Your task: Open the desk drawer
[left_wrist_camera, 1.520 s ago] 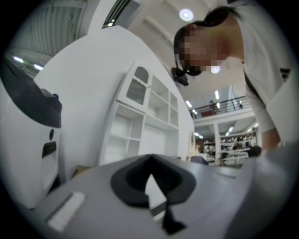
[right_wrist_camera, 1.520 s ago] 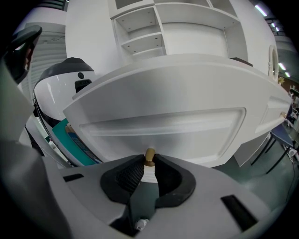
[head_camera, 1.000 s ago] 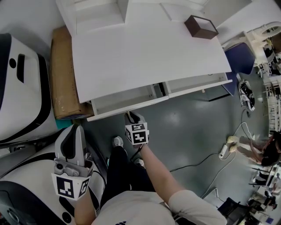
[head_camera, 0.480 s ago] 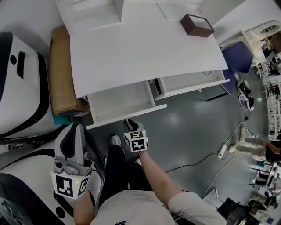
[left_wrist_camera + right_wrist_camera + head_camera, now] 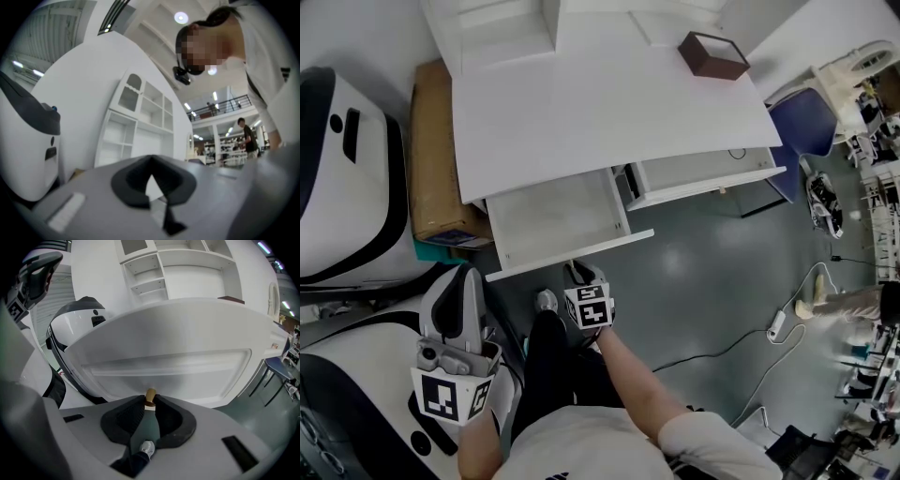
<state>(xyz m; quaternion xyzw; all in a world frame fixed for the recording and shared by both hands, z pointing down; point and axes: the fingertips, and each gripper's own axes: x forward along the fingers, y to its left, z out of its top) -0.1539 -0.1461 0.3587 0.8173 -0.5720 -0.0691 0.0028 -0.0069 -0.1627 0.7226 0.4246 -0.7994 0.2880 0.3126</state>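
Jaws of the right gripper (image 5: 579,272) (image 5: 150,400) pinch the small brass knob (image 5: 150,395) of the white desk drawer (image 5: 572,255), which stands pulled out below the white table (image 5: 600,112); jaws of the left gripper (image 5: 459,275) (image 5: 150,159) press together, empty.

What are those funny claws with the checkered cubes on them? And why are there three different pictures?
Those claws are grippers. A person holds one in each hand, and the patterned cubes are part of them. The picture from above comes from a camera on the person's head. It looks down at a white desk with a brown box on it. The other two pictures come from little cameras that ride on each gripper and look along its jaws. The right gripper pinches the small brass knob of a drawer, which is pulled out and looks empty. The left gripper holds nothing, its jaws are together, and it is off to the side.
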